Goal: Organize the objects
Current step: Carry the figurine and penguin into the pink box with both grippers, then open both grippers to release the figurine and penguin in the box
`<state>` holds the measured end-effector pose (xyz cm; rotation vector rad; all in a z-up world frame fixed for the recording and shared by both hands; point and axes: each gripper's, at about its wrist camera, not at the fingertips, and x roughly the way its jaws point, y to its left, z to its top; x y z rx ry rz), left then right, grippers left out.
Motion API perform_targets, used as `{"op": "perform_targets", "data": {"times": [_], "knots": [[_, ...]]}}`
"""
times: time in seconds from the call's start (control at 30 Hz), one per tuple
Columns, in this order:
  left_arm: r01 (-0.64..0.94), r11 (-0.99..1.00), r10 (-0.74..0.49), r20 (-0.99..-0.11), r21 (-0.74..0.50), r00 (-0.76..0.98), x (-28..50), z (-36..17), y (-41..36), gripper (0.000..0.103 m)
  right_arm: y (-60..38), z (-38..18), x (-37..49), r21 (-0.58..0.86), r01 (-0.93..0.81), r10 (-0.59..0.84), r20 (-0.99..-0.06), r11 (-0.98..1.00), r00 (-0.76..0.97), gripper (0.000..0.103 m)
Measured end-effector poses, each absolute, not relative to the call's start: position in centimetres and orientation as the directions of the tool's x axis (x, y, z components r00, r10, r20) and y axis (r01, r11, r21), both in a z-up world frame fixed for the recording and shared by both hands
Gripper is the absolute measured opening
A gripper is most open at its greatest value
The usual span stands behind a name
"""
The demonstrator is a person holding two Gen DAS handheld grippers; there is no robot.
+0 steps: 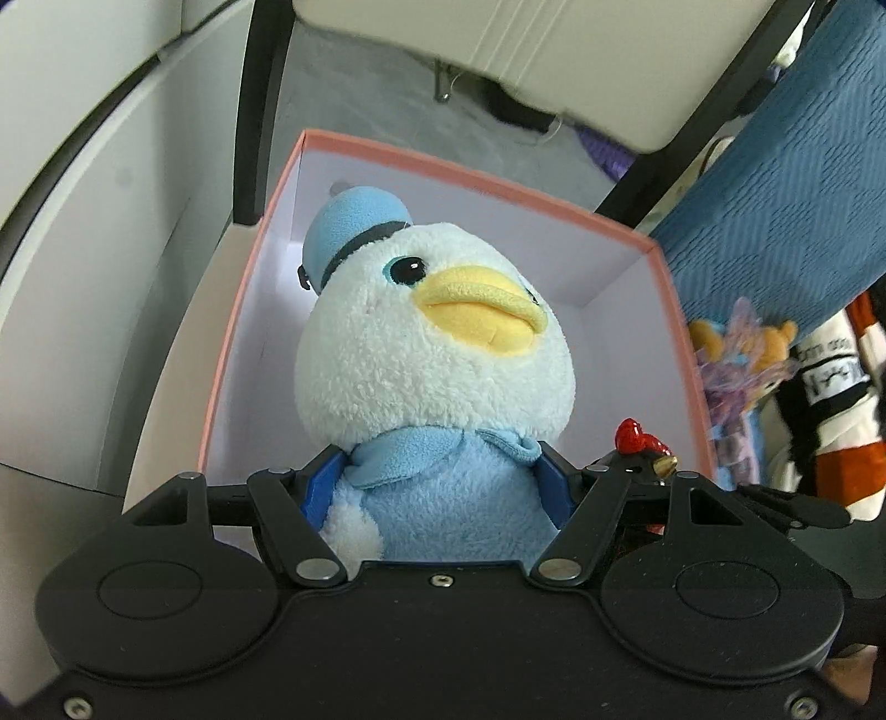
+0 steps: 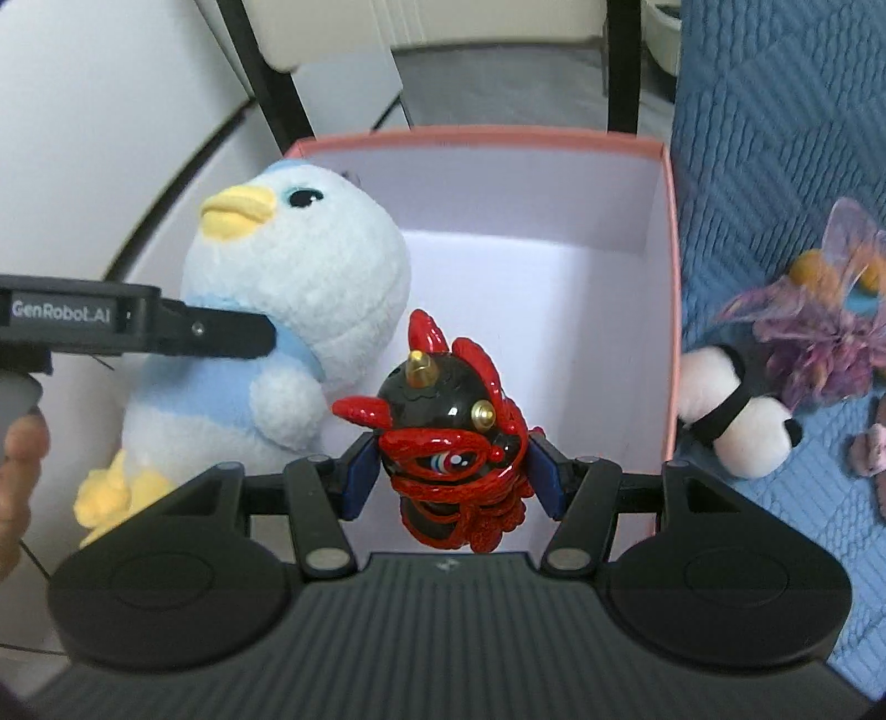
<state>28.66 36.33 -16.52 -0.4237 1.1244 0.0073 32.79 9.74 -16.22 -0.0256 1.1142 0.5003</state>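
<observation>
My left gripper (image 1: 437, 487) is shut on a white and light-blue plush duck (image 1: 426, 354) with a yellow beak and blue cap, held over the left side of an open pink box (image 1: 670, 310) with a white inside. The duck (image 2: 288, 310) and the left gripper (image 2: 221, 332) also show in the right wrist view. My right gripper (image 2: 451, 476) is shut on a black and red glossy figurine (image 2: 448, 432) with gold studs, held above the near edge of the pink box (image 2: 670, 277). The figurine's tip shows in the left wrist view (image 1: 642, 440).
A blue quilted cloth (image 2: 775, 166) lies right of the box, with a panda plush (image 2: 736, 421) and a purple and orange toy (image 2: 819, 332) on it. Black chair legs (image 1: 257, 111) and a cream seat (image 1: 526, 44) stand behind the box. A white curved surface (image 1: 83, 249) is at left.
</observation>
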Motion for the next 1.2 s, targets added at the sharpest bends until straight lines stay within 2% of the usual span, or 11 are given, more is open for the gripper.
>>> {"op": "perform_targets", "data": {"times": [0.3, 0.67, 1.0, 1.2], "knots": [[-0.209, 0.947, -0.146, -0.907, -0.243, 0.394, 29.1, -19.5, 34.7, 0.068, 11.1, -19.0, 32.9, 0.210, -0.415, 0.348, -0.891, 0.885, 0.292, 0.061], [-0.217, 0.941, -0.163, -0.910, -0.259, 0.381, 28.7, -19.0, 34.3, 0.070, 10.5, -19.0, 32.2, 0.256, -0.428, 0.384, -0.890, 0.867, 0.247, 0.064], [-0.218, 0.914, -0.201, -0.847, -0.343, 0.492, 27.0, -13.4, 34.0, 0.070, 8.8, -14.3, 31.5, 0.294, -0.434, 0.452, -0.831, 0.852, 0.325, 0.063], [-0.167, 0.928, -0.180, -0.792, -0.334, 0.583, 24.2, -9.0, 31.4, 0.069, 6.3, -10.2, 29.1, 0.292, -0.448, 0.486, -0.768, 0.845, 0.416, 0.063]]}}
